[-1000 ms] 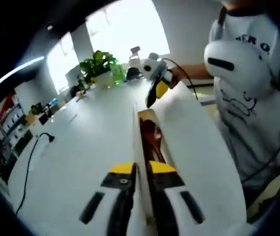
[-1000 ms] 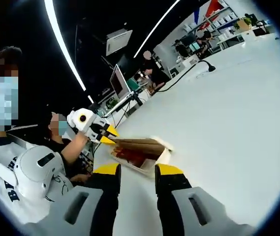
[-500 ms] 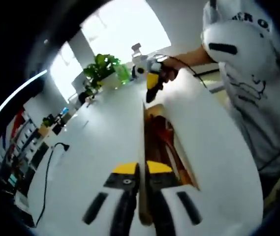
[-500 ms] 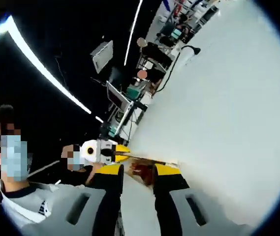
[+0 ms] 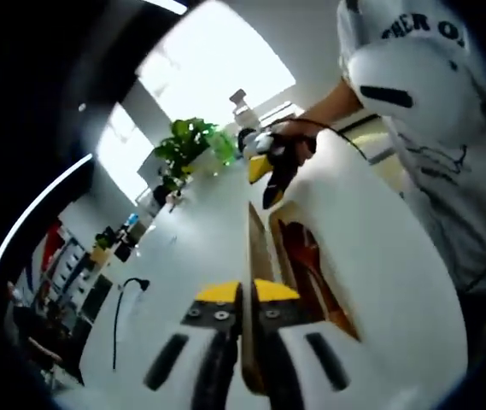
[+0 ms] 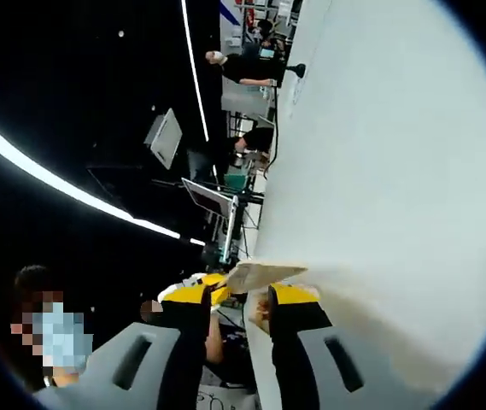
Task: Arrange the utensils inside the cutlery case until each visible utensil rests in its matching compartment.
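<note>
In the left gripper view, one left gripper (image 5: 243,295) rises from 6 o'clock, its two yellow-tipped jaws clenched on the raised wooden edge of one cutlery case (image 5: 258,256). The case lies open on the white table (image 5: 183,248) and runs from the centre toward 12 o'clock. Inside it I can see reddish-brown utensils (image 5: 301,252), but they overlap, so their number and compartments I cannot tell. At 12 o'clock the right gripper (image 5: 271,171) is at the far end of the case; whether it grasps anything I cannot tell. One green plant (image 5: 183,145) stands at 11 o'clock.

In the right gripper view, the right gripper (image 6: 234,299) rises from 6 o'clock with its jaws apart. Between the tips shows the pale edge of the case (image 6: 260,273), with the yellow tips of the left gripper (image 6: 213,286) just behind. The table (image 6: 379,171) covers the side from 1 to 5 o'clock.
</note>
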A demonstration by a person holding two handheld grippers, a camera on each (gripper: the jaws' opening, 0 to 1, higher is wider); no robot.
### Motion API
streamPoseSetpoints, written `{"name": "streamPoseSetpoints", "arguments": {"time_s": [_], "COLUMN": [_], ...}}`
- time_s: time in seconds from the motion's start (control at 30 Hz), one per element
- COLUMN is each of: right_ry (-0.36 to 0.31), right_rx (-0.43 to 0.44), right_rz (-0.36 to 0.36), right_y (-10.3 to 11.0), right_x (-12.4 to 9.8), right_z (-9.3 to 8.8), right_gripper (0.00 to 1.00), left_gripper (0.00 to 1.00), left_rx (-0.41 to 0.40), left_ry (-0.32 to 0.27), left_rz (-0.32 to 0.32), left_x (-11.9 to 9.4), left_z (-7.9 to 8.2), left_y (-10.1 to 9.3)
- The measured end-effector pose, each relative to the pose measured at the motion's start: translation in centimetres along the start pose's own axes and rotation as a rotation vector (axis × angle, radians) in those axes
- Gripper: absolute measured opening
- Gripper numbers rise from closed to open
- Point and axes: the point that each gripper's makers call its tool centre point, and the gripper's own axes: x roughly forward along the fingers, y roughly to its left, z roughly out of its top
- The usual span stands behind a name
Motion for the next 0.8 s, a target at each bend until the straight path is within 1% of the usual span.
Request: {"name": "streamPoseSetpoints", "arguments": {"time_s": [0.1,0.13,0.2,0.23,0.3,0.33,0.43,0.47,0.5,0.53,0.57,0.63,0.67,0.7,0.8], "right_ry": [-0.034,-0.034,-0.032,-0.038,-0.048,-0.049,-0.057,-0.058,-0.059,-0.064,-0.063,-0.043,-0.037,-0.036,-0.032], "right_rx": [0.046,0.046,0.006,0.012,0.065,0.086,0.097,0.106,0.123,0.154,0.179,0.192,0.212,0.222,0.238], "right_rz": [0.058,0.064,0.049,0.053,0.079,0.083,0.089,0.096,0.112,0.141,0.154,0.162,0.168,0.176,0.199], "right_y": [1.1,1.2,1.3,1.4,2.0,2.0,2.0,2.1,2.5,3.1,3.3,3.4,3.5,3.7,4.2], "right_x": [0.4,0.4,0.5,0.5,0.6,0.7,1.0,1.1,1.1,1.2,1.3,1.6,1.7,1.8,1.9], "right_z": [0.5,0.4,0.2,0.1,0.1,-0.1,-0.4,-0.5,-0.4,-0.4,-0.5,-1.0,-1.2,-1.3,-1.5], "right_gripper": [0.28,0.28,0.25,0.25,0.26,0.26,0.26,0.25,0.25,0.25,0.25,0.23,0.23,0.23,0.17], "left_gripper": [0.03,0.03,0.03,0.03,0.03,0.03,0.03,0.03,0.04,0.04,0.04,0.04,0.04,0.04,0.04], "left_rx": [0.043,0.063,0.067,0.08,0.103,0.114,0.134,0.175,0.209,0.21,0.217,0.255,0.275,0.288,0.337], "left_ry": [-0.007,-0.01,-0.012,-0.019,-0.023,-0.031,-0.057,-0.057,-0.059,-0.068,-0.075,-0.073,-0.072,-0.061,-0.054], "left_rz": [-0.016,-0.001,-0.005,0.002,0.011,0.01,0.015,0.024,0.024,0.027,0.028,0.027,0.032,0.03,0.029], "left_x": [-0.4,-0.6,-0.9,-1.0,-1.3,-1.4,-1.6,-1.9,-2.2,-2.5,-2.8,-3.4,-3.6,-3.8,-4.1], "left_z": [1.2,1.6,1.9,2.2,2.6,2.9,3.9,4.3,4.6,5.1,5.4,6.1,6.4,6.5,6.8], "left_y": [-0.1,0.2,0.2,0.3,0.3,0.1,-0.2,-0.1,-0.1,0.0,0.1,0.2,0.3,0.2,-0.2]}}
